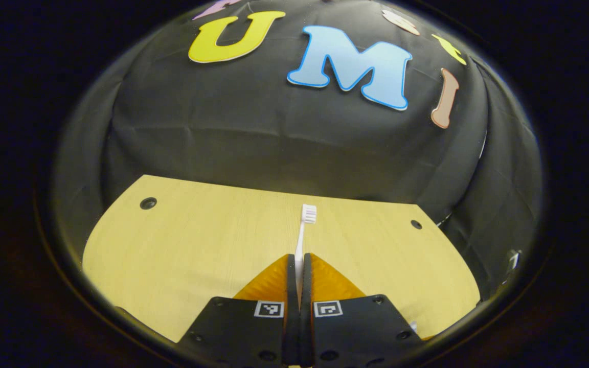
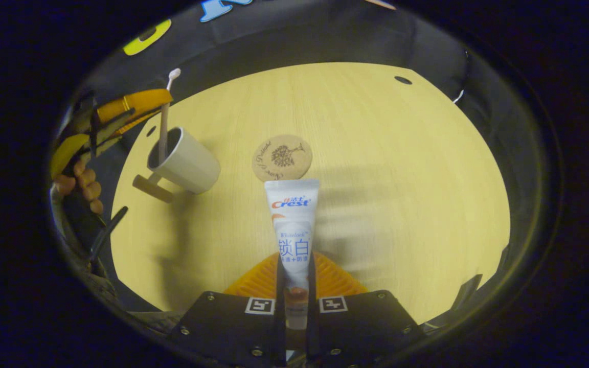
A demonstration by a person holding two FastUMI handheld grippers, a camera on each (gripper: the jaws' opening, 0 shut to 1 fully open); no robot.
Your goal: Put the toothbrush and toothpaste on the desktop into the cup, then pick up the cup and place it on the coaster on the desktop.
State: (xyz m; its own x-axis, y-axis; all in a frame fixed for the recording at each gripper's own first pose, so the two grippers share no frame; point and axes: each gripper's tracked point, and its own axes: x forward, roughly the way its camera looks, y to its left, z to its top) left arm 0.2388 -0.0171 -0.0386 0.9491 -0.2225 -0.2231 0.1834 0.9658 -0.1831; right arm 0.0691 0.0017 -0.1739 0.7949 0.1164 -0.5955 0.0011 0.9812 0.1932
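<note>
1. Desk (image 2: 386,168), pale wood, carries the cup and coaster; in the left gripper view its bare top (image 1: 182,245) lies below the toothbrush.
2. Cup (image 2: 184,163), white, stands on the desk left of the coaster, apart from it.
3. Right gripper (image 2: 294,286) pinches the paste tube (image 2: 294,225) between both fingers, tube pointing toward the coaster.
4. Left gripper (image 1: 299,276) is pressed onto the toothbrush (image 1: 302,235), bristles forward; in the right gripper view the brush (image 2: 164,122) has its lower end inside the cup.
5. Coaster (image 2: 281,157), round, lies just beyond the tube's end.
</note>
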